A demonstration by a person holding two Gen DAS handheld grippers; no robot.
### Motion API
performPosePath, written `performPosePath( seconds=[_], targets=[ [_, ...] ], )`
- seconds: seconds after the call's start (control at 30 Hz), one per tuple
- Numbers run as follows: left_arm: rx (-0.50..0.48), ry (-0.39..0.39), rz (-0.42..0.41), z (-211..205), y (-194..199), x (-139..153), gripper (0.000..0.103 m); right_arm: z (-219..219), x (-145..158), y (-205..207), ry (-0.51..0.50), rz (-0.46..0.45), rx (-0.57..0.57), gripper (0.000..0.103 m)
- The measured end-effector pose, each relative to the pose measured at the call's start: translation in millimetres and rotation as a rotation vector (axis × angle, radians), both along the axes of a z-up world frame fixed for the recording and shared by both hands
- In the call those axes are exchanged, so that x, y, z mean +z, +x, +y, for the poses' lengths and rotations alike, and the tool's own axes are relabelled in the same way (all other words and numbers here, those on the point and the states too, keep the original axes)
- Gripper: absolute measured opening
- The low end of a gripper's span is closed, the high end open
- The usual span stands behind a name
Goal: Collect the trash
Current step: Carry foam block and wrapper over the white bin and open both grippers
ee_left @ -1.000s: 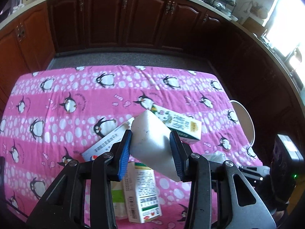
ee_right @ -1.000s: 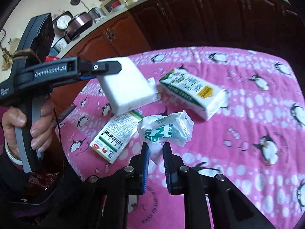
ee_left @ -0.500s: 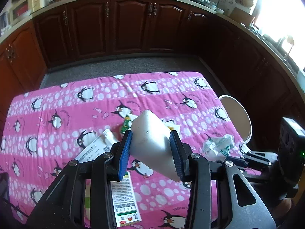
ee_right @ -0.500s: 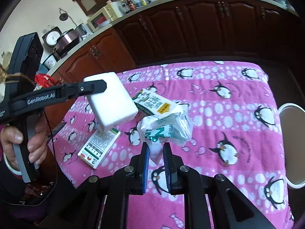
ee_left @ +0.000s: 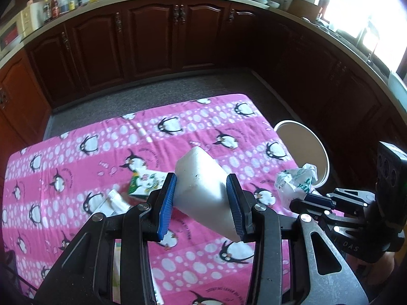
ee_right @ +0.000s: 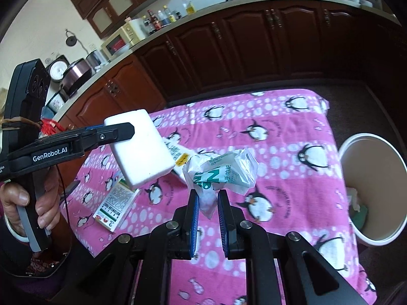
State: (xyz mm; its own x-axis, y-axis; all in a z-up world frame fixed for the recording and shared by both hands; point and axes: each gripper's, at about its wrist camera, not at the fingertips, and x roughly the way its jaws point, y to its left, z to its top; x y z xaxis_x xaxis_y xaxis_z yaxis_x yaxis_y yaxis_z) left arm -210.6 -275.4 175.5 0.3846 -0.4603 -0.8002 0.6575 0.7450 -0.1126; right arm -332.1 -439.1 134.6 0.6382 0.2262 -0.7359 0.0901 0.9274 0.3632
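Left gripper (ee_left: 201,203): blue pads clamped on a white foam block (ee_left: 203,193), one pad on each side face; block held clear above the tablecloth, tilted, its narrow end pointing away from the camera.
Right gripper (ee_right: 206,200): jaws drawn together on the lower twist of a crumpled plastic wrapper (ee_right: 221,172); the bulk of the wrapper stands above the pads, off the table.
Writing, wrapper: large green letters, partly creased, an "N" legible; a column of small Chinese characters beside them, too small to read.
Writing, left gripper body: "GenRobot.AI" in white, seen from the right wrist view.
Writing, right gripper body: "DAS" on the dark housing, seen from the left wrist view.
Hand (ee_right: 28,203): wrapped around the left gripper's handle.
Table items: green-and-white carton (ee_left: 145,184) and a flat printed box (ee_right: 114,203) with barcode-like print lie on the pink penguin tablecloth (ee_left: 76,157); text on both unreadable.
Bin (ee_right: 374,190): white round bin on the floor just beside the table's right edge; some white and green scraps inside.
Change from a second ago: both grippers have shifted toward the bin side of the table; the bin, earlier outside the right wrist view, now shows fully there. Both grips unchanged.
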Motion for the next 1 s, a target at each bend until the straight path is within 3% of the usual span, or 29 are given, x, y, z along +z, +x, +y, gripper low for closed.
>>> performPosePath(
  seconds=[0.6,1.0],
  targets=[
    [-0.117,0.017,0.033,-88,-13,-16,0.038,-86,-11,-37,0.009,0.029,-0.184,0.014],
    [-0.15,-0.003,0.111,-151,-14,-40,0.038,-148,-42,-53,0.01,0.102,-0.323,0.014]
  ],
)
